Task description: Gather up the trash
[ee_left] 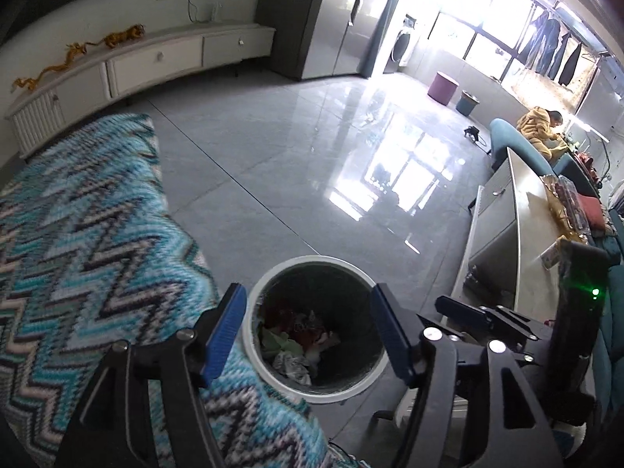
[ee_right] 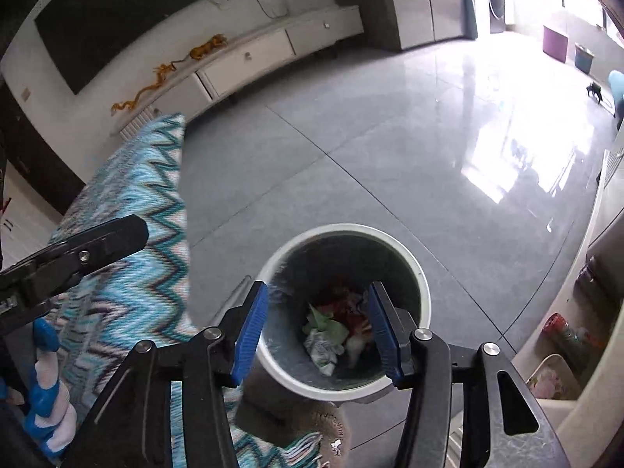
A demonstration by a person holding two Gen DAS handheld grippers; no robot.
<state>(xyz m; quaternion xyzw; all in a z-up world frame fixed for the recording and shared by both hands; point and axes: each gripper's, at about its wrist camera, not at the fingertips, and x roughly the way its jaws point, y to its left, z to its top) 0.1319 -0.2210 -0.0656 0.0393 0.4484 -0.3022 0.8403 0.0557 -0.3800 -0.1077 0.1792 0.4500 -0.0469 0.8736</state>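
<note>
1. The trash bin (ee_left: 318, 327) stands on the grey tiled floor (ee_left: 296, 148), just beside the edge of the zigzag-patterned blanket (ee_left: 89, 234). Its round white rim faces up, so it has no long axis; the way in is straight down through the mouth.
2. Crumpled trash (ee_right: 331, 335) lies at the bottom: green, white and red scraps in a loose heap.
3. In the left wrist view the bin sits dead ahead, at 12 o'clock, framed between the blue pads of the left gripper (ee_left: 308, 335). Its jaws stand moderately wide with nothing between them.
4. In the right wrist view the bin also lies at 12 o'clock of the right gripper (ee_right: 319, 331). These jaws are parted too and hold nothing; the heap shows through the gap.
5. Both point steeply down over the mouth, and neither looks clearly nearer.
6. Judgement: with both empty, the next piece must be sought elsewhere; none is evident on the floor.
</note>
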